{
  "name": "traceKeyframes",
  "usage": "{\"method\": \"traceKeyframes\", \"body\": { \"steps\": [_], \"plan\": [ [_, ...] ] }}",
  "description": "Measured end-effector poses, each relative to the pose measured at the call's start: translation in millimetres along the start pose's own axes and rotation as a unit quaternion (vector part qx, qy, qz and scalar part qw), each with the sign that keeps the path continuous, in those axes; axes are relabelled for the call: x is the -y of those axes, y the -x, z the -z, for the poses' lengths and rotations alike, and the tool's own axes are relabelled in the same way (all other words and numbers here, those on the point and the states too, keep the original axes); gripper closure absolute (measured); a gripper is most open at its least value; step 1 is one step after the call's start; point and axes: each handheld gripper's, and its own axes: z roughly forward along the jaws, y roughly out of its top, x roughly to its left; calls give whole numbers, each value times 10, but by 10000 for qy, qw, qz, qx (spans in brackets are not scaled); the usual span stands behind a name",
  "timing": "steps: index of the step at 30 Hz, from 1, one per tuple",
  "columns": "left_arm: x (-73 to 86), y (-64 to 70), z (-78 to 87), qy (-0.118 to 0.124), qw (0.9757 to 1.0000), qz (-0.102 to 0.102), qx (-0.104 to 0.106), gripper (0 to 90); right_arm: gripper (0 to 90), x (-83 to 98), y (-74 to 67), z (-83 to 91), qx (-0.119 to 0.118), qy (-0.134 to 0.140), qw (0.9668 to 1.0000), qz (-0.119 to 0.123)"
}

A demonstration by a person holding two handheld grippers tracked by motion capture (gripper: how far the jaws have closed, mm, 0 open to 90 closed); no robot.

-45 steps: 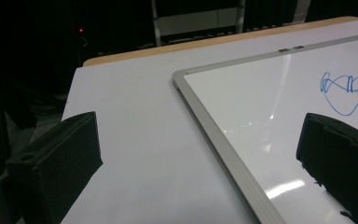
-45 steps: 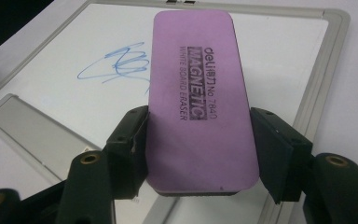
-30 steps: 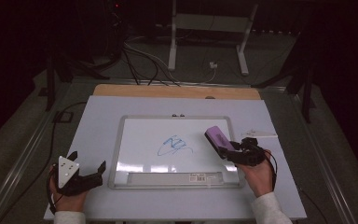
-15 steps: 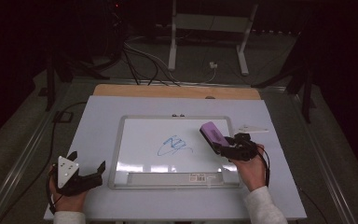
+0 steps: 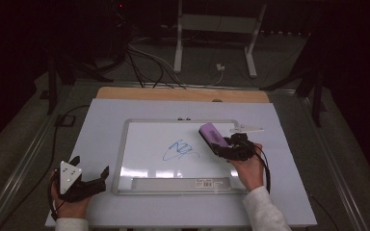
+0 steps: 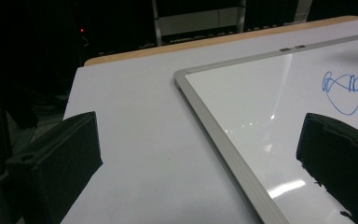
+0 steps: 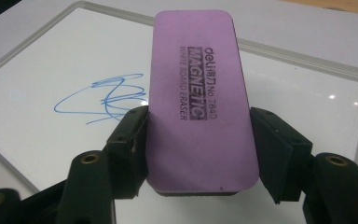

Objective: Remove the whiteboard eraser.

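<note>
A framed whiteboard (image 5: 147, 139) lies flat on the table and bears a blue scribble (image 5: 180, 150) near its middle. My right gripper (image 5: 221, 144) is shut on a purple magnetic eraser (image 5: 213, 135). It holds the eraser over the board's right part, just right of the scribble. In the right gripper view the jaws clamp the long sides of the eraser (image 7: 196, 93), and the scribble (image 7: 107, 95) lies ahead to the left. My left gripper (image 5: 91, 166) rests open on the table left of the board. Its jaws hold nothing as they straddle the frame (image 6: 223, 140).
A slim white object (image 5: 246, 129) lies by the board's upper right corner. A wooden strip (image 5: 183, 95) runs along the far edge of the white table (image 5: 101, 120). Beyond it are floor cables (image 5: 149, 62) and a metal stand (image 5: 212, 29).
My right gripper has carried the eraser leftwards over the board, closer to the scribble. The left gripper has stayed where it was.
</note>
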Motion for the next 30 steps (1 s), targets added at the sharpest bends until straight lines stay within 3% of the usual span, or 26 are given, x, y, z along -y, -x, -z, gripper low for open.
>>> {"method": "traceKeyframes", "body": {
  "steps": [30],
  "plan": [
    [3, -16, -1, 10, 10000, 21, 9, 6, 407, -16, -164, -381, 305, -254, 9988, 289]
  ]
}}
